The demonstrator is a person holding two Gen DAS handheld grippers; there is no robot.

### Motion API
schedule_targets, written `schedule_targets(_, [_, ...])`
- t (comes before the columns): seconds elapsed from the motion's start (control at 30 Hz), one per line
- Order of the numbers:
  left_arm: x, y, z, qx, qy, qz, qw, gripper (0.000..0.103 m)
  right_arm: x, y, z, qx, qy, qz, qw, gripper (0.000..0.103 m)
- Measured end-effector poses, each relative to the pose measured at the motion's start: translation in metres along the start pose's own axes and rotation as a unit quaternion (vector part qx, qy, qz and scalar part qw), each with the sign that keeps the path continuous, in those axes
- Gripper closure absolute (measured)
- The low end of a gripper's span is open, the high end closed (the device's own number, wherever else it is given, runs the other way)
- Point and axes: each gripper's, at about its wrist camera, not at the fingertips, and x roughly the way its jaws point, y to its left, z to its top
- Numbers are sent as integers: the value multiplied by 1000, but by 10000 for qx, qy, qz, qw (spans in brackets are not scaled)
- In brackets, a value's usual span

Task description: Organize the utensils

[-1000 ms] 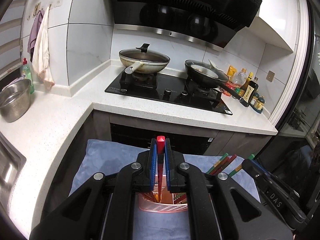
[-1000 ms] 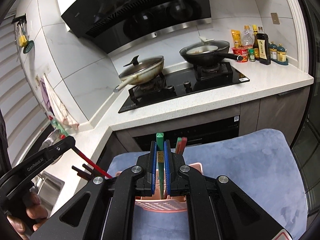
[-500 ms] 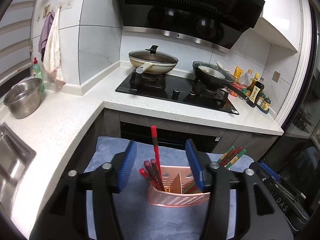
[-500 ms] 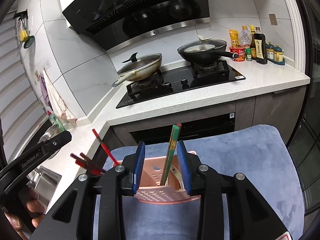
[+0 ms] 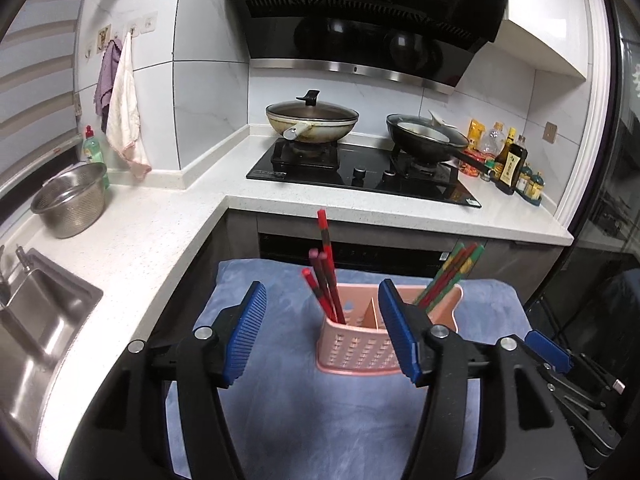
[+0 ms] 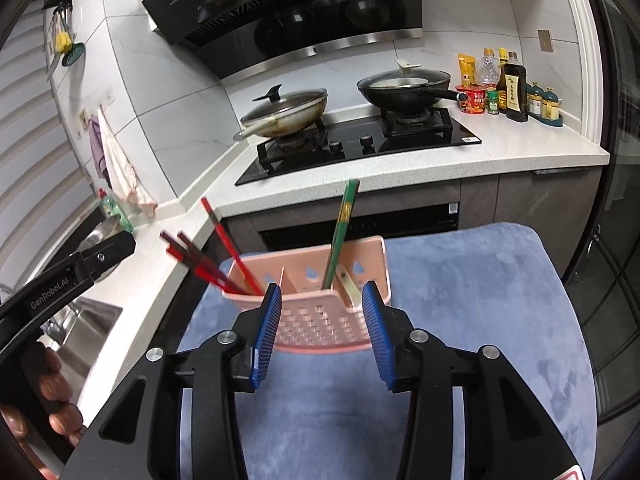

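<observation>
Kitchen worktop (image 5: 160, 216) lies behind. Both left tongs (image 5: 322, 330) and right tongs (image 6: 322, 330) stand apart, empty, low in each frame. Pink holder (image 5: 356, 344) sits between them on the blue cloth (image 6: 460, 320), red chopsticks (image 5: 326, 276) leaning left, green chopstick (image 6: 340, 236) centre. I judge each should draw back straight, level, without touching the sticks.

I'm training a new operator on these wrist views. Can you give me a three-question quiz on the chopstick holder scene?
1. True or false: the left gripper grips a red chopstick.
2. In the right wrist view, the green chopstick stands in which part of the pink holder? A) the end with the red chopsticks B) a middle compartment C) outside it
3. Fill in: the holder stands on a ___ cloth.

Key: 1 false, both it and the right gripper are open and empty; 2 B; 3 blue.
</observation>
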Motion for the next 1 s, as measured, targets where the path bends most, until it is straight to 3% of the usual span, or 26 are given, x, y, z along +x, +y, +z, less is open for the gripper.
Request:
schedule_targets(0.4, [-20, 1, -46, 257, 178, 354, 9989, 47, -23, 8, -46, -330, 177, -374, 9986, 55])
schedule_targets(0.53, [-24, 0, -62, 305, 234, 448, 9983, 37, -30, 8, -58, -360, 251, -398, 9982, 55])
schedule_targets(0.83, [-28, 1, -97, 298, 522, 474, 9971, 29, -38, 14, -84, -587, 406, -508, 9962, 55])
schedule_targets(1.0, [-32, 1, -112, 285, 628, 480, 9965, 28, -41, 19, -97, -737, 446, -505, 9950, 49])
